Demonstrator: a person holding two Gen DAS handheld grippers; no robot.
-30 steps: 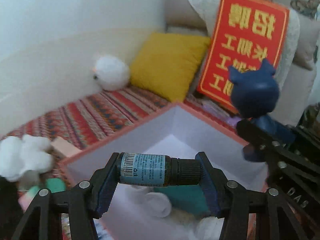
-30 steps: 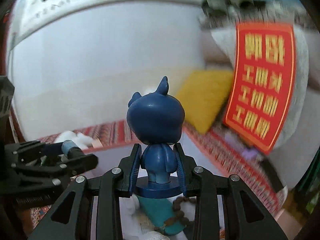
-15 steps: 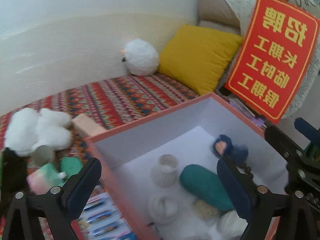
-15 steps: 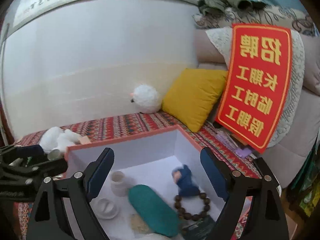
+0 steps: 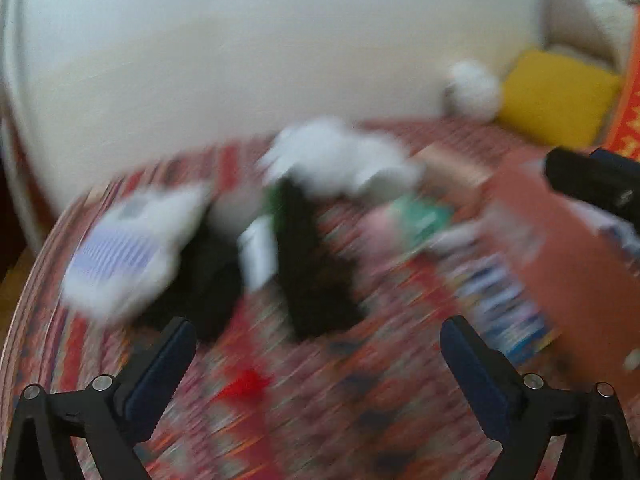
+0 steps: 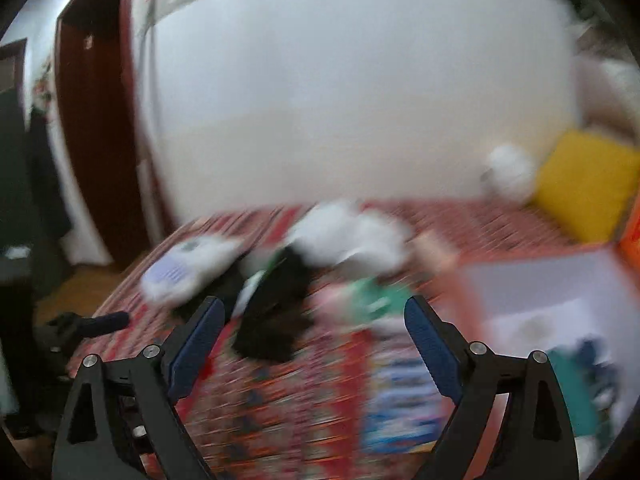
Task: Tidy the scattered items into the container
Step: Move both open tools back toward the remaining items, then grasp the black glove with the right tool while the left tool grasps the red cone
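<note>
1. Left wrist view, heavily blurred: the left gripper [image 5: 318,356] is spread wide and empty above the patterned cloth [image 5: 320,412].
2. Right wrist view: the right gripper [image 6: 314,334] is likewise spread and empty.
3. Scattered items, including a black object [image 6: 276,312] and a white fluffy toy [image 6: 352,236], lie left of the orange box [image 6: 536,280].
4. Advice: settle over one item before pinching.

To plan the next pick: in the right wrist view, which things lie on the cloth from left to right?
White device with a purple grille → black item → pink and green package → orange box.
</note>
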